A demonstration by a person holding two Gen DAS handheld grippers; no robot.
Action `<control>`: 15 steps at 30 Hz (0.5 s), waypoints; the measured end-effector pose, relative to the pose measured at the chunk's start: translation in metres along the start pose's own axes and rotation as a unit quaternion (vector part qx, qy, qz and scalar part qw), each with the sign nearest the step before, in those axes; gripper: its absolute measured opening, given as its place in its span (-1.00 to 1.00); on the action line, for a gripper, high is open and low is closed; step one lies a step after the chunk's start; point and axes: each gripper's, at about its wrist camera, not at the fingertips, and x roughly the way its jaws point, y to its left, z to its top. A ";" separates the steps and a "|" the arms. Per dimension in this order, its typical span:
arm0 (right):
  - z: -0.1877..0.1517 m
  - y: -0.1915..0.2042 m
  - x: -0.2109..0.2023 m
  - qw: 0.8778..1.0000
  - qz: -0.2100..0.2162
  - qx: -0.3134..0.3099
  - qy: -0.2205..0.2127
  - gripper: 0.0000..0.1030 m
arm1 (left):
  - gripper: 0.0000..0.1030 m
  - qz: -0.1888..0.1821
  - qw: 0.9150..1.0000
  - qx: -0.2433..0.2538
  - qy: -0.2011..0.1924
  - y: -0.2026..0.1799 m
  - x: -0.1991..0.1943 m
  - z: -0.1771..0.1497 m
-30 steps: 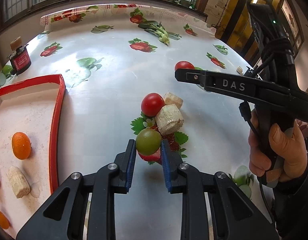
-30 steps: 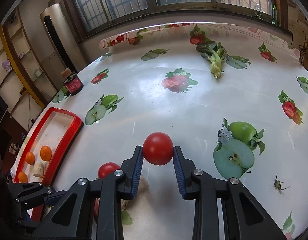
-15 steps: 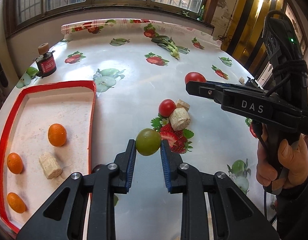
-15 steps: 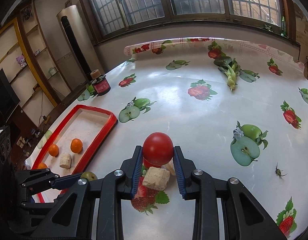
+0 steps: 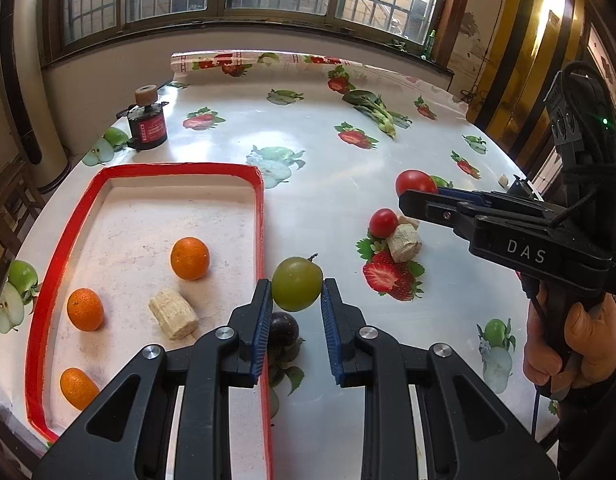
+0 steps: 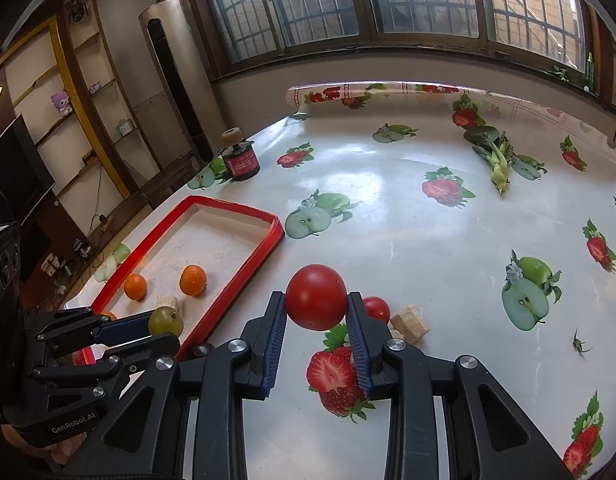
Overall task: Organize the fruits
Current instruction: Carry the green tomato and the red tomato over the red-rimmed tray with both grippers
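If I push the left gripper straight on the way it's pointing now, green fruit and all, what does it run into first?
Most likely the bare tablecloth just right of the red tray's rim. The left gripper, shut on the green fruit, points down past it. The dark plum lies under the fingers, behind that line. Depth is uncertain.

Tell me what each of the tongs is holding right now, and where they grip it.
Left tongs: green fruit, pinched across its sides. Right tongs: large red tomato, likewise pinched at its sides.

Black plastic left gripper (image 5: 296, 308) with blue ribbed pads (image 5: 261, 320) and silver screws; right gripper (image 6: 315, 332) alike, lettered "DAS", with a green light and black cables.
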 end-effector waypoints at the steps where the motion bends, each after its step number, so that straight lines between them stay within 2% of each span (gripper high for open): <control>1: 0.000 0.002 0.001 1.000 0.001 -0.001 0.001 -0.39 | -0.57 0.001 1.000 -0.001 -0.002 0.002 -0.001 0.000; 15: 0.003 0.036 0.014 1.000 0.016 -0.024 0.013 -0.40 | -0.57 0.027 0.999 -0.021 -0.013 0.032 -0.014 -0.002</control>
